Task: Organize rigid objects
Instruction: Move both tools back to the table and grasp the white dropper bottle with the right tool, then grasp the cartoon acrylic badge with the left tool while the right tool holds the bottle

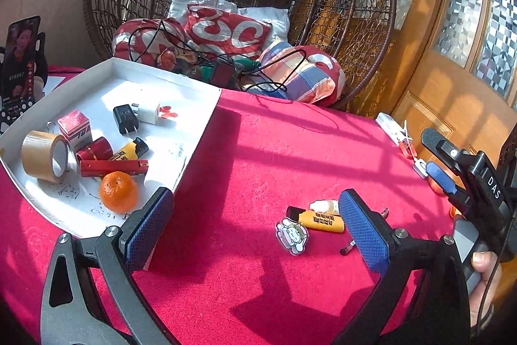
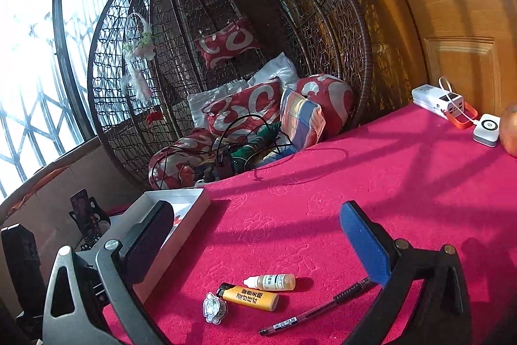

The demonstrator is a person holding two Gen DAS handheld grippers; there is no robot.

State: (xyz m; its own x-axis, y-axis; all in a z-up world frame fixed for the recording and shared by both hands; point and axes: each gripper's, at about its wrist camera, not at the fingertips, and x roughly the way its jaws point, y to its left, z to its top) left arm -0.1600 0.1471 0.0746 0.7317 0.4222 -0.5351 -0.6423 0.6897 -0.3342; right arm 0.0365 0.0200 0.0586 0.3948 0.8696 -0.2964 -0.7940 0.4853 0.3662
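Note:
A white tray (image 1: pixel 197 131) on the red tablecloth holds a tape roll (image 1: pixel 43 160), a red box (image 1: pixel 75 126), two chargers (image 1: pixel 126 118), a yellow lighter (image 1: pixel 129 151), red items and an orange (image 1: pixel 118 191). On the cloth lie another yellow lighter (image 1: pixel 320 220) (image 2: pixel 250 296), a small dropper bottle (image 2: pixel 273 281) (image 1: pixel 324 206), a cartoon charm (image 1: pixel 292 235) (image 2: pixel 214 308) and a black pen (image 2: pixel 316 307). My left gripper (image 1: pixel 258 228) is open and empty above the cloth, beside the tray. My right gripper (image 2: pixel 255 241) is open and empty above the loose items; it also shows in the left wrist view (image 1: pixel 434 160).
A wicker hanging chair (image 2: pixel 226 54) with cushions and cables stands behind the table. A white power bank (image 2: pixel 436 99), a small white device (image 2: pixel 486 128) and an apple (image 2: pixel 510 128) sit at the table's far right. A phone on a stand (image 1: pixel 21 60) is at the left.

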